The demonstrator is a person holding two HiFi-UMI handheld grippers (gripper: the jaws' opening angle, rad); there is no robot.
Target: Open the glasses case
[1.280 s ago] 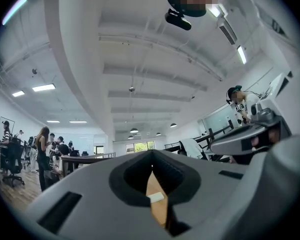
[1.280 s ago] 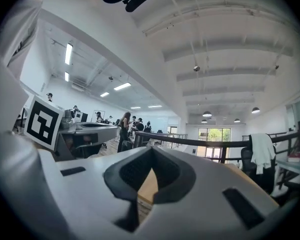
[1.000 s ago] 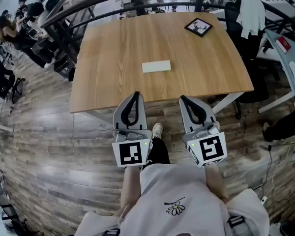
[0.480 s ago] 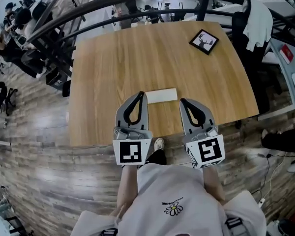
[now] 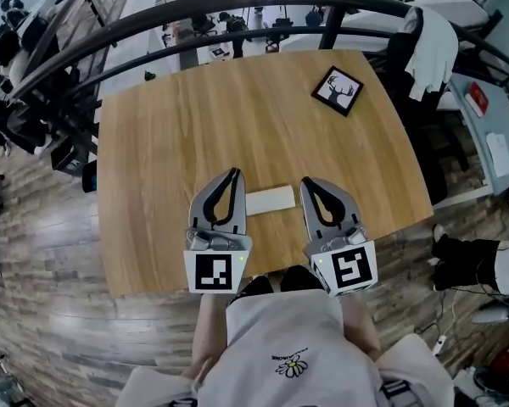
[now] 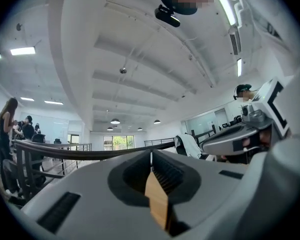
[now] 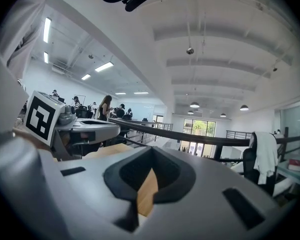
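Observation:
A flat white glasses case (image 5: 270, 199) lies closed on the wooden table (image 5: 195, 117), close to its near edge. My left gripper (image 5: 233, 175) hovers just left of the case, shut with nothing in it. My right gripper (image 5: 307, 183) hovers just right of the case, shut and empty too. Both point away from me over the tabletop, level with each other. In the left gripper view the left gripper (image 6: 150, 155) has its jaws together, with only a strip of table seen through them. The right gripper view shows the same for the right gripper (image 7: 150, 166). The case is hidden in both gripper views.
A black-framed deer picture (image 5: 338, 90) lies at the table's far right. A dark curved railing (image 5: 237, 2) runs behind the table. A chair draped with a white garment (image 5: 431, 41) stands at the right. Wooden floor lies to the left of the table.
Both grippers have moved forward from in front of the table's near edge to over the tabletop, and they now flank the case. Their jaws stayed together.

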